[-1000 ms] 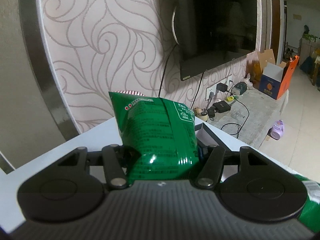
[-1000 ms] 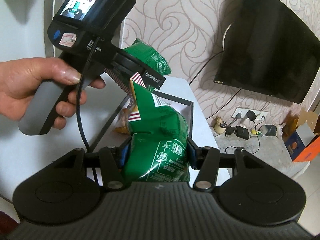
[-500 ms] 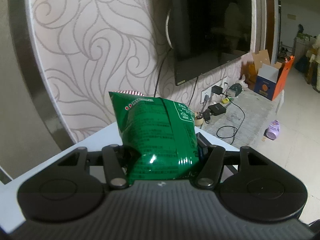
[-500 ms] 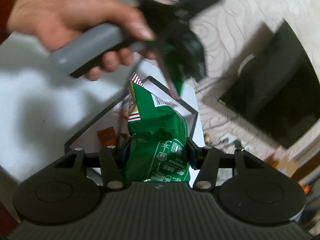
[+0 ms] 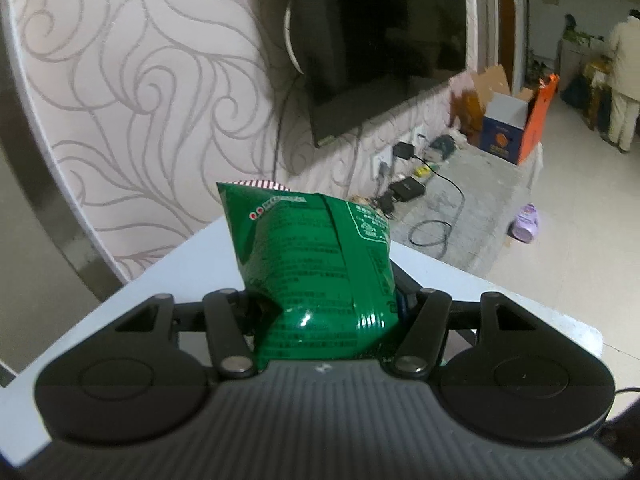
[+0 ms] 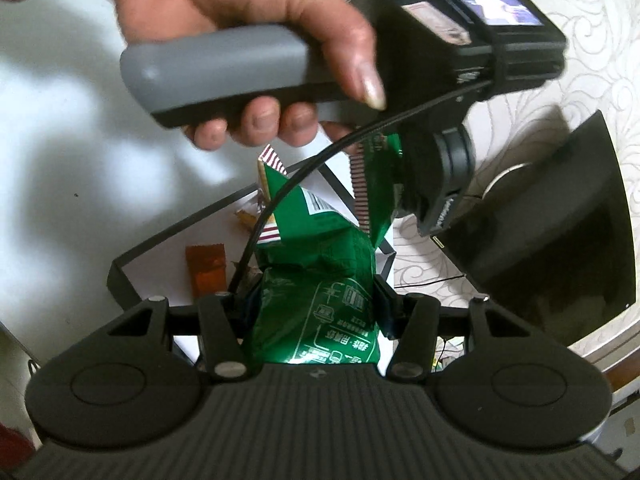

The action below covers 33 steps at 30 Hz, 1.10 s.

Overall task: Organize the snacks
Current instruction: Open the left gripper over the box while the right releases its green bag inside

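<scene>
Hovering over the white tabletop [image 6: 52,128] near its far corner, above the black tray [image 6: 160,256]. Both tongs, left [image 5: 326,304] and right [image 6: 316,300], clamping a green snack bag [image 5: 316,256] each, probably lining up drops into that tray.

Two snack bags [image 6: 320,288] hang above the tray [image 6: 132,276] on the table [image 6: 60,160].

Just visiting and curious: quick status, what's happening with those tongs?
Left tongs shut on crinkly green foil snack bag. Right tongs shut on a second green bag, above black-rimmed tray.
</scene>
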### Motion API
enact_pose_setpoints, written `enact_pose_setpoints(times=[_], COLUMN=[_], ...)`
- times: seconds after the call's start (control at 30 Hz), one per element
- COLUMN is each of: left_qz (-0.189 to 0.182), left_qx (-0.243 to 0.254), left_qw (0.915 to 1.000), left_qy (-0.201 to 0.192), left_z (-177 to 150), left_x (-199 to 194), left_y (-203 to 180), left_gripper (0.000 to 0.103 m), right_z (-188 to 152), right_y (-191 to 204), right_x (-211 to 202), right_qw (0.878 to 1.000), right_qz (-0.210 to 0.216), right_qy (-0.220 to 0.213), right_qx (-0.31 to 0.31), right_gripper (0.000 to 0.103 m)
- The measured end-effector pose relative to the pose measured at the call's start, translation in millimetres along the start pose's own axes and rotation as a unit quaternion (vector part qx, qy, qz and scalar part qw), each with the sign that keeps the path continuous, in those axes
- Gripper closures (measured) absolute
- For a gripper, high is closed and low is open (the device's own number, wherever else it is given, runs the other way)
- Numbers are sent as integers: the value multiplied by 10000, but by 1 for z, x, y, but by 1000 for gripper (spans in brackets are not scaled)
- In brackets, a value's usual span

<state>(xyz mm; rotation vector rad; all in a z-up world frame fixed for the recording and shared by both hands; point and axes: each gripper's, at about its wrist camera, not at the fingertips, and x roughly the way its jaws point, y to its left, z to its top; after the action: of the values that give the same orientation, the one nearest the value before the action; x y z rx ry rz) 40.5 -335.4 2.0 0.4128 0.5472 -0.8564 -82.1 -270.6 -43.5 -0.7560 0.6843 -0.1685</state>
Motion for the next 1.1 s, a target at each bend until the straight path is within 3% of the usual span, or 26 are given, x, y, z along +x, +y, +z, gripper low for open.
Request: enact_pose_setpoints(times=[0.23,0.3,0.43,0.5,0.57,0.67,0.97,1.1], left_qz=[-437,-525,-308,-186,-120,-71,6,8], left_qx=[473,650,884,925,974,953,633,503], left_qw=[9975,9958,9944,9946,9945,9949,9979,9987], left_qy=[306,370,488,421,375,310,119,74], left_z=[-2,-3,-5,-6,-7,-7,-5,-6], left_x=[7,9,12,11,9,5,-5,-8], left_y=[-3,-5,-8,-7,-5,-1,12,17], left_gripper=[37,27,19,19,19,19,19,19], right_z=[-4,-2,-2,-2,-3,-4,-9,-11], right_y=[7,6,8,10,13,11,2,-11], right_x=[10,12,14,16,13,9,5,5], right_qw=[9995,9989,9974,9959,9940,9924,9936,9959], right_qz=[36,45,-29,-90,-161,-145,0,378], right_qy=[-17,-41,-51,-75,-153,-263,-312,-312], right_qx=[-321,-458,-723,-895,-1075,-1192,-1083,-757], right_gripper=[43,43,41,33,14,6,0,0])
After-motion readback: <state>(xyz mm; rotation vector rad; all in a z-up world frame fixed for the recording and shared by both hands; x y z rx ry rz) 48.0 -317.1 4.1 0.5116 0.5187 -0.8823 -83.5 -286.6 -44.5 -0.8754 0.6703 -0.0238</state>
